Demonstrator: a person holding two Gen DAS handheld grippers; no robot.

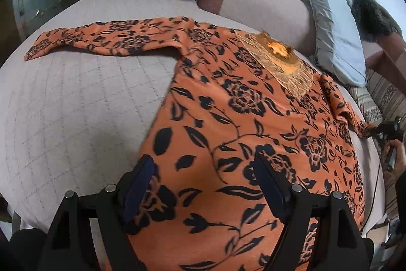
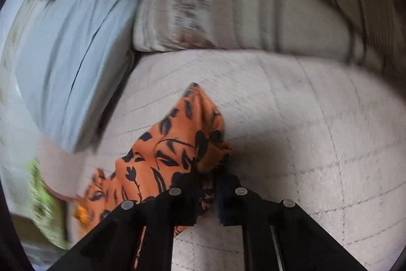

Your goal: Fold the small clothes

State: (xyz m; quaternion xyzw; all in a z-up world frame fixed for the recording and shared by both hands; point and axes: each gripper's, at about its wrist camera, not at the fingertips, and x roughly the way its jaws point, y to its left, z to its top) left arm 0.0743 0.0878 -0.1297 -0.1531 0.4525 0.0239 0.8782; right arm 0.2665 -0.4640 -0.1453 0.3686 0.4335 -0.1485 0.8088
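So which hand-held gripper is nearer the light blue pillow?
Right. The right hand-held gripper grips the sleeve beside the pillow; the left hand-held gripper hovers over the hem.

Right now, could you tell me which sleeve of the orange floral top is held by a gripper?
The bunched sleeve, clamped by the right gripper; the other sleeve lies flat, untouched.

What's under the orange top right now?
The orange top lies spread on the quilted bed cover, which shows bare around it. Whatever lies beneath the fabric is covered. The right gripper pinches one sleeve end.
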